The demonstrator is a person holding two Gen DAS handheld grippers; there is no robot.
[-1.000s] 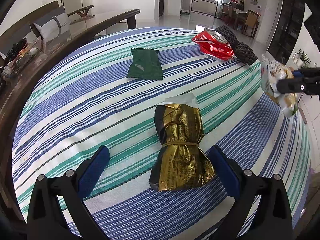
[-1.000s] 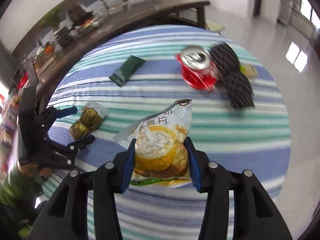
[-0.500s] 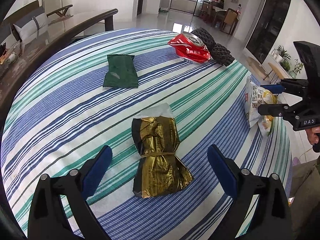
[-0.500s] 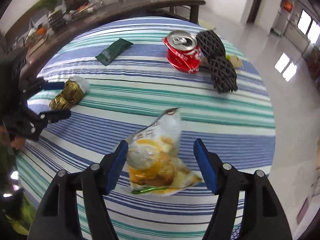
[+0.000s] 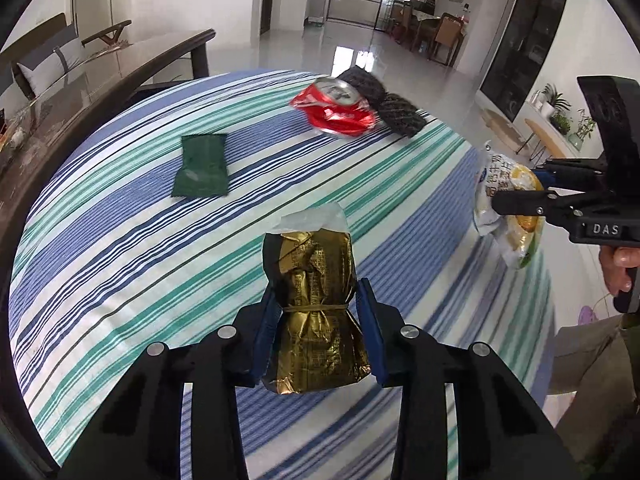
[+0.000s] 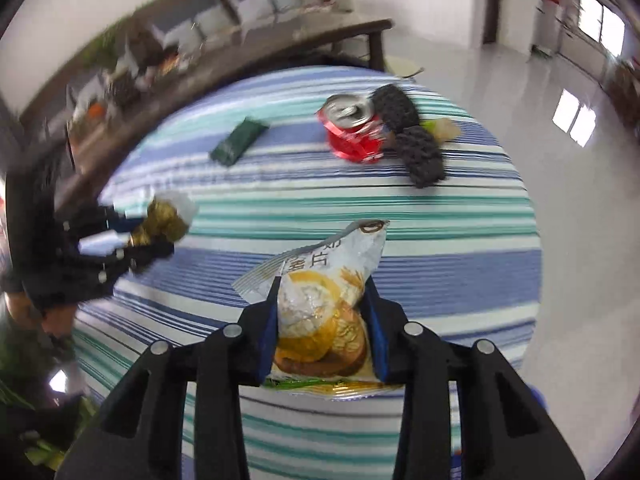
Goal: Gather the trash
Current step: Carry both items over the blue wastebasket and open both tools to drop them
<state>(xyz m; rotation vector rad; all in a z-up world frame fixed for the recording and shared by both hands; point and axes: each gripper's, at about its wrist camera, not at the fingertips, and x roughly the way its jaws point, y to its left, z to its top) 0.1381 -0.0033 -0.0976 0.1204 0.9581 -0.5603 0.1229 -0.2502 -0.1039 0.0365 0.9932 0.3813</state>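
My left gripper is shut on a gold foil wrapper tied at its waist, held over the striped tablecloth. My right gripper is shut on a white and yellow snack bag, also above the table; the bag shows in the left wrist view at the right edge. The gold wrapper shows in the right wrist view at the left. A green sachet and a crushed red can lie on the cloth farther off.
A black textured object lies next to the can at the table's far edge. A dark wooden table with clutter stands to the left. Tiled floor lies beyond the round table.
Both grippers were open half a second ago. My left gripper has closed on the gold wrapper and lifted it. My right gripper has closed again on the snack bag.
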